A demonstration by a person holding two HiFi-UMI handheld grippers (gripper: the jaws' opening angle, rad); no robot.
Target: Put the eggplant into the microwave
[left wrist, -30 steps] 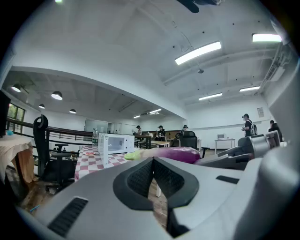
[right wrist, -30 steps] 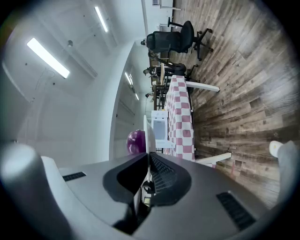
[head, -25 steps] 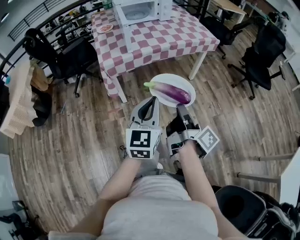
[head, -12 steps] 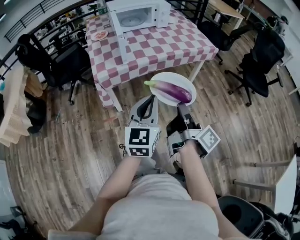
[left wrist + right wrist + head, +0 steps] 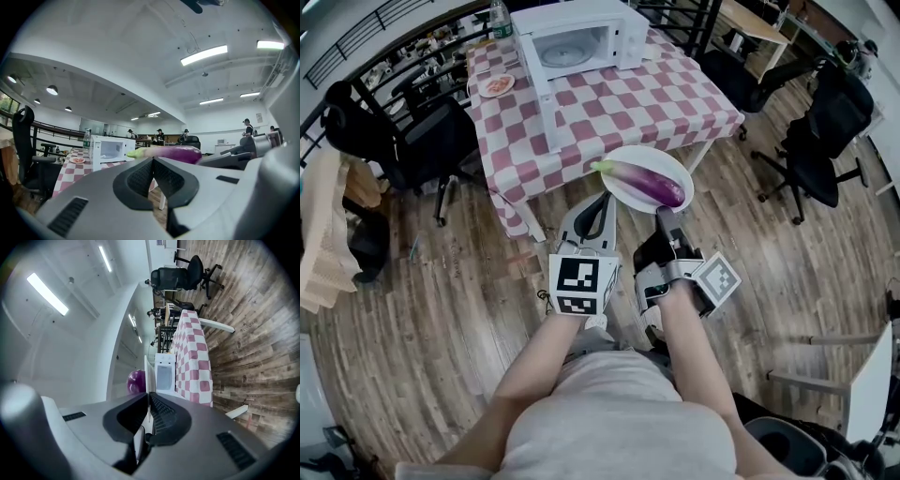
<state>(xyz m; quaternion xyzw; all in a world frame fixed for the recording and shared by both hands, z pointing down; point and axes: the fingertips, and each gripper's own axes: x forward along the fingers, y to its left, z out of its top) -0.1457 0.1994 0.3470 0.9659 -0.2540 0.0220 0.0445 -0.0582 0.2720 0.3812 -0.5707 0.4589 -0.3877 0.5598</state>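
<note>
A purple eggplant [image 5: 645, 181] lies on a white plate [image 5: 675, 161] carried in the air over the wooden floor. My right gripper [image 5: 661, 214] is shut on the plate's near rim; in the right gripper view the plate [image 5: 146, 373] stands edge-on between the jaws, with the eggplant [image 5: 136, 380] beyond. My left gripper [image 5: 604, 199] is shut with nothing in it, its tip at the plate's left rim. A white microwave [image 5: 572, 33] with its door [image 5: 547, 98] open stands on the checkered table [image 5: 656, 94] ahead. The left gripper view shows the eggplant [image 5: 173, 152] and microwave [image 5: 108, 150] over my left gripper [image 5: 153, 159].
A small plate of food [image 5: 498, 85] and a bottle [image 5: 497, 17] stand on the table's left side. Black office chairs stand left [image 5: 422, 131] and right [image 5: 825, 122] of the table. Several people are far back in the room [image 5: 159, 136].
The table and microwave have come closer and lower in the head view as I walk toward them. Both grippers keep the same pose, plate and eggplant unchanged.
</note>
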